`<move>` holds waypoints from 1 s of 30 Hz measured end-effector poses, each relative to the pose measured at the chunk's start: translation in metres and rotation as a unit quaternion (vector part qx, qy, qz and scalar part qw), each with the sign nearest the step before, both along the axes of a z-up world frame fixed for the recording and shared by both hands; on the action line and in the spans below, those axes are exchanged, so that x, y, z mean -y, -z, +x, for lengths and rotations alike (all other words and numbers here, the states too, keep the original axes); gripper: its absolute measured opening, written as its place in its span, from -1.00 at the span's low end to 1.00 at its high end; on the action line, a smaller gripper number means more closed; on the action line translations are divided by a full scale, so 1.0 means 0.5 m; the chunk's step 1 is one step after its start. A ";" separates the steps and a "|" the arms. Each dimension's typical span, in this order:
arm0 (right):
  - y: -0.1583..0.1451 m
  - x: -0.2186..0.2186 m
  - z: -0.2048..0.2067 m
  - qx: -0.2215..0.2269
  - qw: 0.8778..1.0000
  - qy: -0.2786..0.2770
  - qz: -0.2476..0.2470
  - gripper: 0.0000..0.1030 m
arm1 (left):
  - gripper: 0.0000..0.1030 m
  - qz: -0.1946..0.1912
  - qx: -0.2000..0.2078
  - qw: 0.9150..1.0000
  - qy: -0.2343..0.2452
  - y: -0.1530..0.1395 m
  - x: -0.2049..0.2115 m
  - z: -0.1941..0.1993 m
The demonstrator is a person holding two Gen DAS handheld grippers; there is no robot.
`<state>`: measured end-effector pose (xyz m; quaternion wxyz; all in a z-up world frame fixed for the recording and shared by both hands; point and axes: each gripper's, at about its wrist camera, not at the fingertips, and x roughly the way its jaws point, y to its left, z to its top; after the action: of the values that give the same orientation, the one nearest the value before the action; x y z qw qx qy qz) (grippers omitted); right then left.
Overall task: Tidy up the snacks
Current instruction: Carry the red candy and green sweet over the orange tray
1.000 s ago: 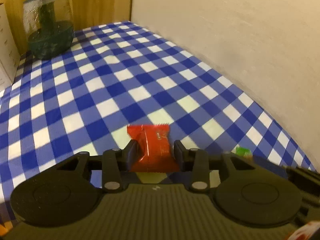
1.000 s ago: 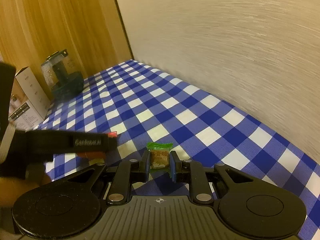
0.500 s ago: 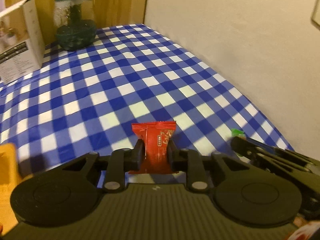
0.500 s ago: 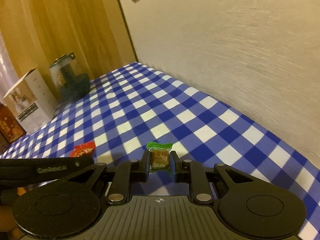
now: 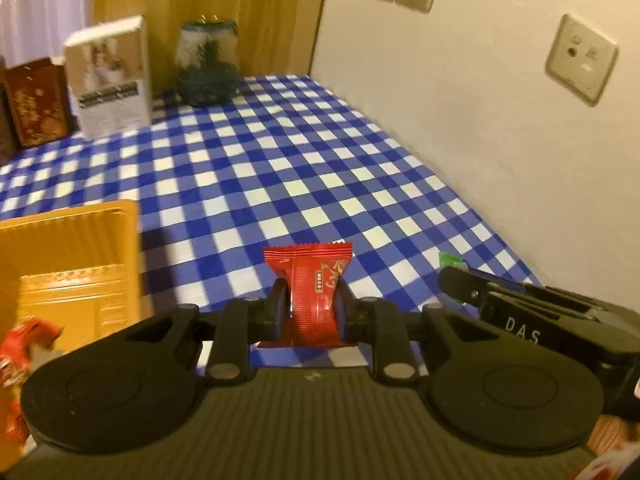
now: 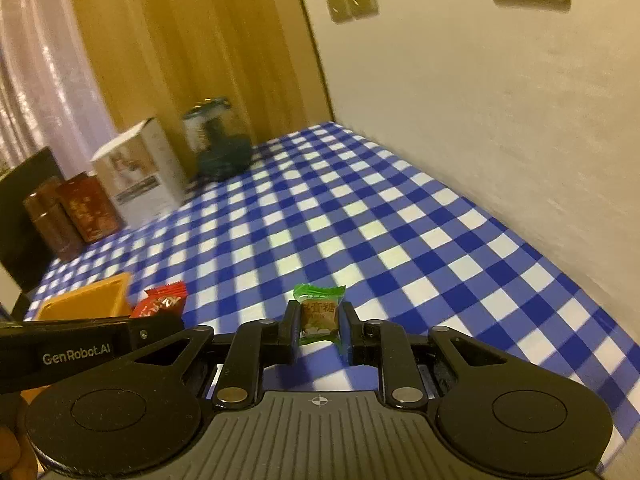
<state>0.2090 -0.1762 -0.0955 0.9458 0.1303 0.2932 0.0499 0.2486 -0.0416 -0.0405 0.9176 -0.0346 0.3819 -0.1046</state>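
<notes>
Snacks are clamped in both grippers above the blue-and-white checked tablecloth. The left gripper squeezes a red candy packet upright between its pads. Beside it, the right gripper is closed on a small green-wrapped candy. An orange tray sits on the cloth to the left, with another red wrapper at its near edge. At the far end stand a white carton, brown tins and a dark green glass jar.
</notes>
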 end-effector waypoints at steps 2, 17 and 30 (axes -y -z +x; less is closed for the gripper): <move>-0.015 -0.009 -0.029 0.005 1.000 -0.008 -0.005 -0.60 | -0.58 -0.004 0.007 1.000 -0.006 -0.016 -0.004 -0.036; -0.081 -0.036 -0.174 0.018 0.998 -0.048 -0.021 -0.60 | -0.58 -0.017 0.036 0.998 -0.042 -0.082 -0.044 -0.240; -0.100 -0.053 -0.234 0.021 0.997 -0.072 -0.030 -0.60 | -0.58 -0.014 0.038 0.997 -0.062 -0.091 -0.070 -0.321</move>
<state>0.0922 -0.1494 -0.0456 0.9492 0.0792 0.2833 0.1118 0.0881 -0.0068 0.0050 0.9355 -0.0674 0.3425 -0.0542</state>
